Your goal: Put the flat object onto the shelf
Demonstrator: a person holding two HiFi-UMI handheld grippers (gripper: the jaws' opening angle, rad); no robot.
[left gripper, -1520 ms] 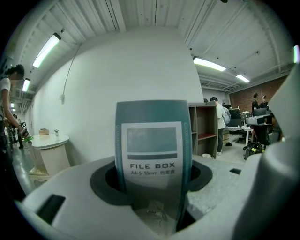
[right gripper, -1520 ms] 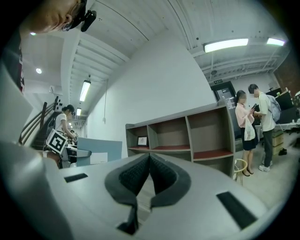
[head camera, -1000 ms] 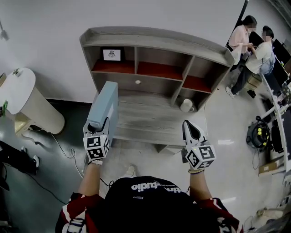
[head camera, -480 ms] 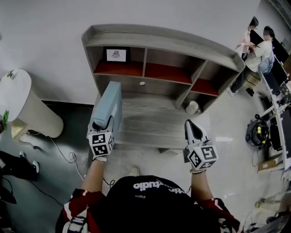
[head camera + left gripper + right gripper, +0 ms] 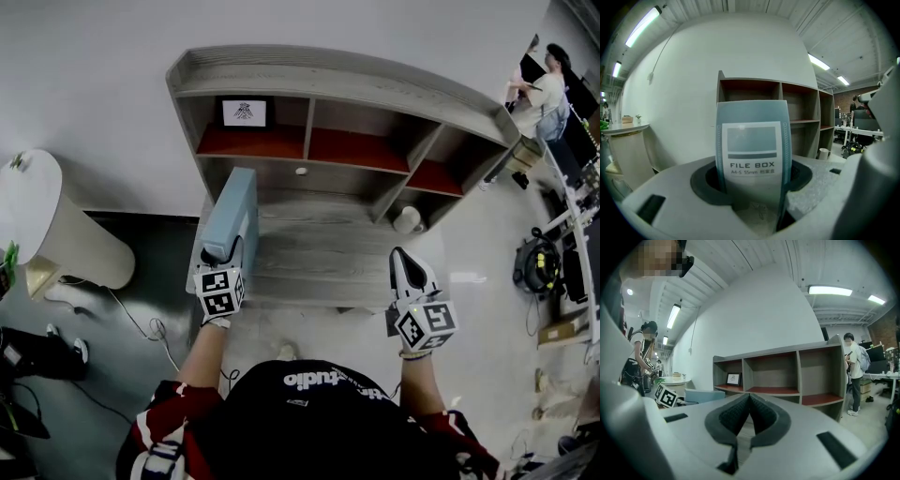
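Note:
A light blue file box [image 5: 232, 211] stands on edge in my left gripper [image 5: 225, 251], which is shut on its near end. In the left gripper view the file box [image 5: 752, 140] fills the gap between the jaws, its label facing the camera. It hangs over the left part of the grey shelf unit's [image 5: 328, 80] lower deck [image 5: 319, 253]. My right gripper [image 5: 410, 267] is near the deck's front right edge, shut and empty. In the right gripper view its pads [image 5: 761, 411] meet at the tips, and the shelf unit [image 5: 787, 376] and the file box [image 5: 701, 395] show beyond.
A framed picture [image 5: 243, 112] stands in the upper left compartment with red floors. A white mug [image 5: 407, 219] sits at the deck's right end. A white round stand [image 5: 37, 206] is to the left. People [image 5: 548, 89] and gear [image 5: 536, 267] are at the far right.
Both grippers have moved toward the shelf unit. The left one has sunk with the file box, which now reaches over the deck's left part. The right gripper stays shut.

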